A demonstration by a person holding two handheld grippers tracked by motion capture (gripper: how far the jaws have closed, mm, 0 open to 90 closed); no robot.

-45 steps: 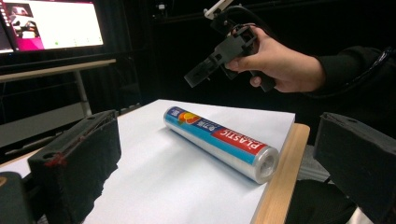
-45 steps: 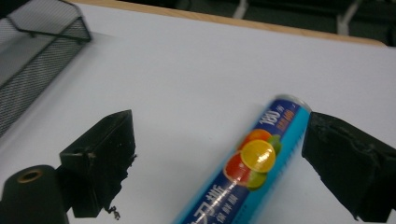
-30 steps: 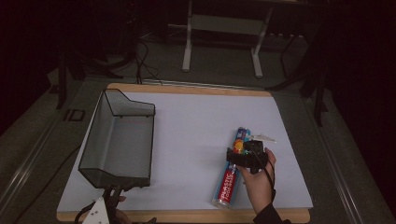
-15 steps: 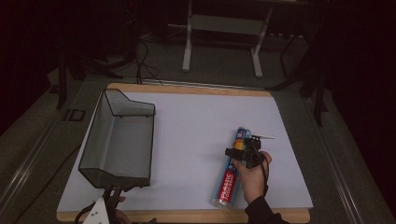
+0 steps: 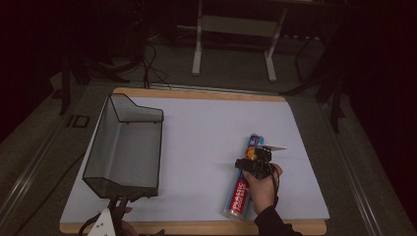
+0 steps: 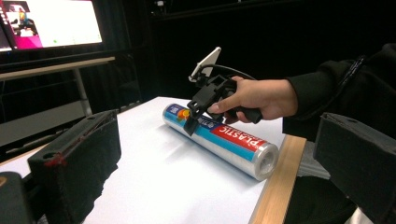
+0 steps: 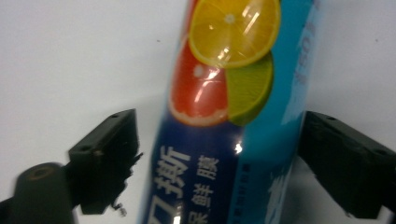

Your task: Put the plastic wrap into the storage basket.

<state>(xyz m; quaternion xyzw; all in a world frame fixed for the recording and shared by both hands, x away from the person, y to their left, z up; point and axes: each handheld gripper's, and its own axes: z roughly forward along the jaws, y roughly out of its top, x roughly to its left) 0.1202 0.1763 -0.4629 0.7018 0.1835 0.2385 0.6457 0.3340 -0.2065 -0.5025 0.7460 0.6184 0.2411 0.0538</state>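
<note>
Left gripper (image 5: 115,216) sitting at bottom edge of high view, mostly cropped. Plastic wrap roll (image 7: 224,116) running past top and bottom of right gripper view; its small print blurring, unreadable.

Mesh basket (image 5: 125,147) lies left of roll (image 5: 244,179).

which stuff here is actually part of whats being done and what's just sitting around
In use, as it looks:
- wrap roll, lying on the table
- right gripper, open, a finger on each side of the roll
- mesh basket, empty, with the left gripper at its near end

Just about:
- metal stand on the floor
- monitor
</note>
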